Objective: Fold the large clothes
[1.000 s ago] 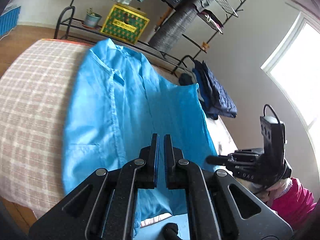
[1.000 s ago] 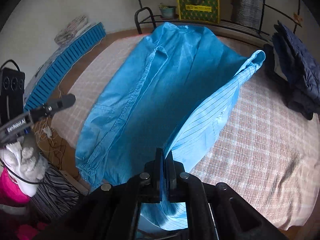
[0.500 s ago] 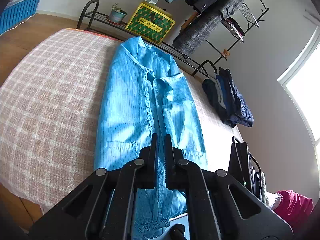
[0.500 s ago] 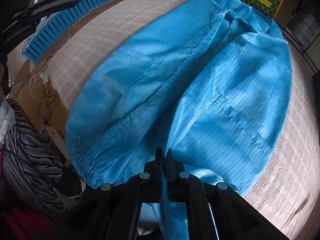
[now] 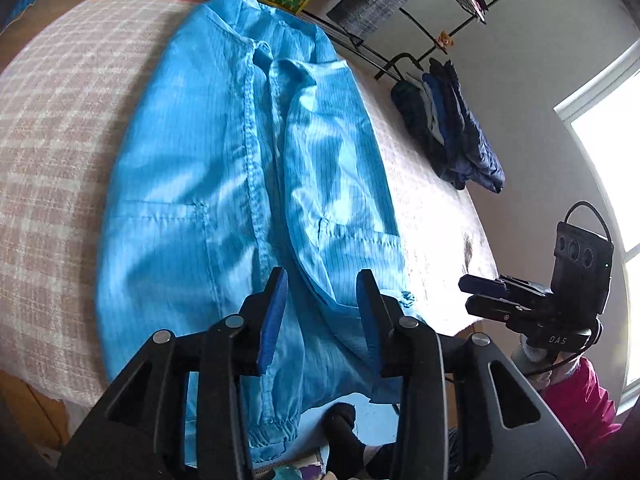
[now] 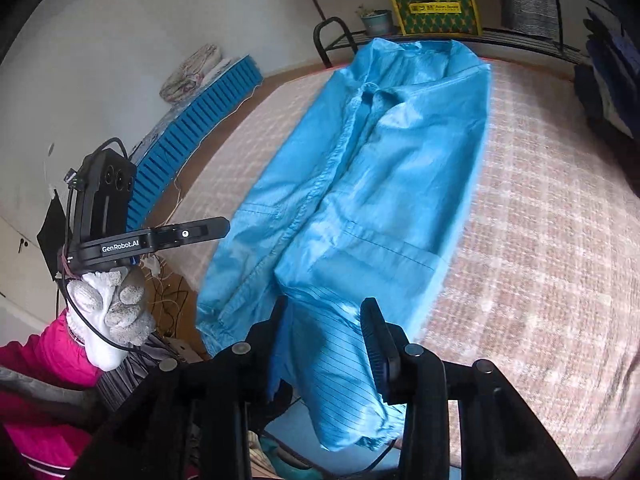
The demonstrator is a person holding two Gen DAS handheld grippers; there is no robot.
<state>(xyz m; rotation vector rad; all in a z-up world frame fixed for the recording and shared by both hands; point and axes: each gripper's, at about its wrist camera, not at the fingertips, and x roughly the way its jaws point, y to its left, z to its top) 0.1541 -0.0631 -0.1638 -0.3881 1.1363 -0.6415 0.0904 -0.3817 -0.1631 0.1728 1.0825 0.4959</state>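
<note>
A large light-blue striped garment [image 5: 224,168] lies lengthwise on the plaid bed cover [image 5: 52,148], its right side folded over the middle. The left gripper [image 5: 322,312] hovers over the hem at the near end. Its jaws are opening, and the cloth lies loose under and between them. In the right wrist view the same garment [image 6: 380,184] has its hem hanging over the bed's [image 6: 540,220] near edge. The right gripper [image 6: 326,320] is over that hem with its jaws opening, and the pads stand clear of the cloth. Each gripper appears in the other's view: right [image 5: 492,296], left [image 6: 200,232].
A pile of dark blue clothes [image 5: 460,136] sits at the bed's far right. Behind the bed stands a metal rack [image 6: 336,36] with a yellow-green box [image 6: 434,8] and a potted plant [image 6: 376,22]. A blue slatted panel [image 6: 192,132] leans at left. A gloved hand [image 6: 112,308] holds the left gripper.
Both grippers were shut on the garment's near edge and carried its right side over the middle. Now both sets of jaws stand apart and the cloth rests on the bed.
</note>
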